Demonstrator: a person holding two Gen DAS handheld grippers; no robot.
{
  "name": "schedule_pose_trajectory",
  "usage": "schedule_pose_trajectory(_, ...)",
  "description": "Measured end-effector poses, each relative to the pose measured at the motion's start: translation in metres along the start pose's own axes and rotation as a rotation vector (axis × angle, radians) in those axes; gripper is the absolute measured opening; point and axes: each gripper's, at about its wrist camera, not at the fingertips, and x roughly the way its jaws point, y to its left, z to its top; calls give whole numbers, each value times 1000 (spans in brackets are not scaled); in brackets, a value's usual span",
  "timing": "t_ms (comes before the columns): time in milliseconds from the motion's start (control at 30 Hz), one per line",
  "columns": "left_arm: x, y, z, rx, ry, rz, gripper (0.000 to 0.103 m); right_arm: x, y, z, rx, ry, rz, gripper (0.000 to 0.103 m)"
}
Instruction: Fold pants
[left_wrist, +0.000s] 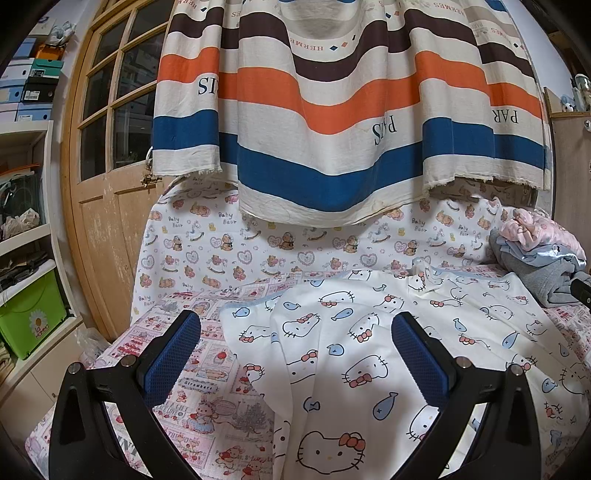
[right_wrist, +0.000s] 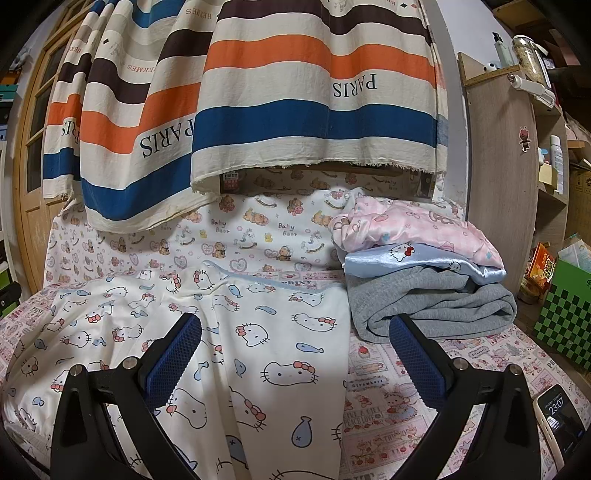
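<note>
Pants (left_wrist: 369, 350) spread on the bed (left_wrist: 192, 387), both your grippers released above them.
Your left gripper (left_wrist: 295, 354) hovers mid-frame over the fabric; your right gripper (right_wrist: 295, 354) straddles the pants' right edge, a folded clothes pile (right_wrist: 424, 273) at centre right.

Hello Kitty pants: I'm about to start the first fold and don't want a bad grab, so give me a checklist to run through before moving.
1. Left gripper open, holding nothing: ok.
2. Right gripper open, holding nothing: ok.
3. Hello Kitty pants spread on the bed: ok.
4. Fabric smooth: not ok, wrinkles near the upper edge.
5. Folded clothes pile clear of the pants: cannot tell, its grey bottom layer sits right at their edge.
6. Phone off the pants: ok.
</note>
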Motion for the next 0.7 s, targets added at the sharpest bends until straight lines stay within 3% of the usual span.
schedule_pose_trajectory(700, 0, 4, -4, -4, 7, 1, 103, 0, 0, 0, 1, 0, 1, 102)
